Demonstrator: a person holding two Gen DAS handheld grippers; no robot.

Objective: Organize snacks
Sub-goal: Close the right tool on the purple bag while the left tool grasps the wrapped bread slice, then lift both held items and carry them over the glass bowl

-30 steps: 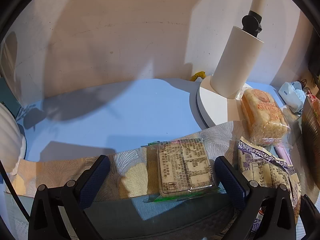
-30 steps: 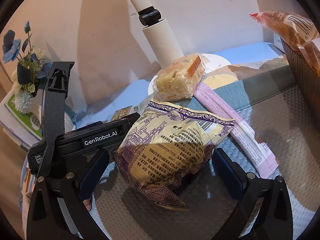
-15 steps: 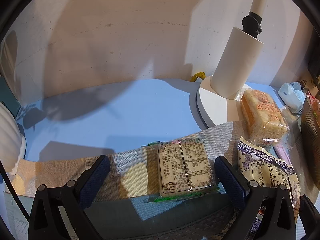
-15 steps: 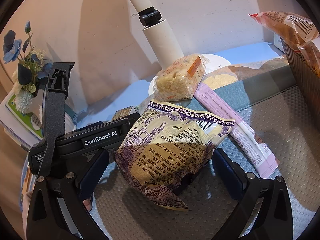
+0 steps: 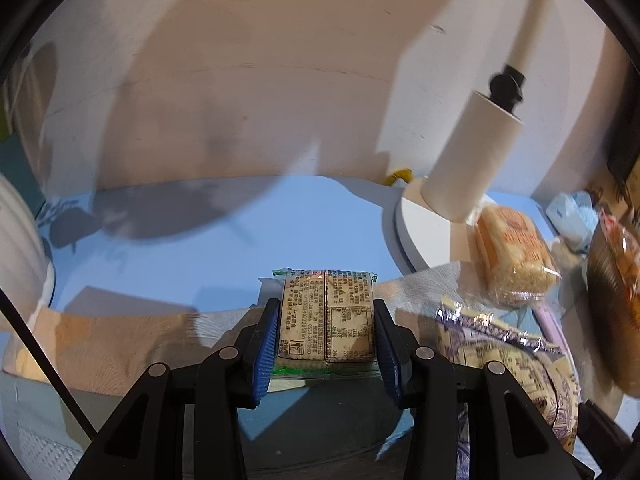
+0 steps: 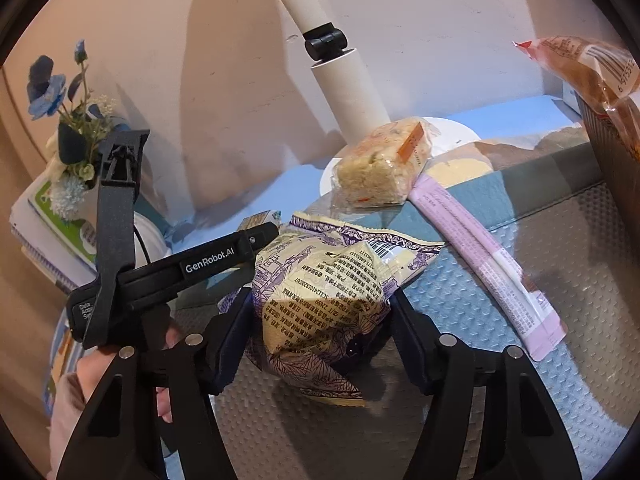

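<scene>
My left gripper (image 5: pixel 326 320) is shut on a flat green-edged cracker packet (image 5: pixel 327 312), held a little above the mat. My right gripper (image 6: pixel 320 304) is shut on a crumpled purple-and-cream snack bag (image 6: pixel 328 300), which also shows in the left wrist view (image 5: pixel 516 364). A clear-wrapped rice crisp block (image 6: pixel 380 168) leans on the lamp base; it also shows in the left wrist view (image 5: pixel 514 256). A long pink bar packet (image 6: pixel 484 256) lies on the mat to the right. The left gripper's body (image 6: pixel 176 268) shows in the right wrist view.
A white lamp post (image 5: pixel 468 160) on a round base (image 5: pixel 428 228) stands at the back by the wall. A dark basket (image 6: pixel 612 152) with orange snack packs (image 6: pixel 588 68) is at the right edge. Blue flowers (image 6: pixel 60 112) and a notebook (image 6: pixel 52 220) sit at the left.
Both grippers have closed: the left onto the cracker packet and lifted it, the right onto the purple snack bag, squeezing it.
</scene>
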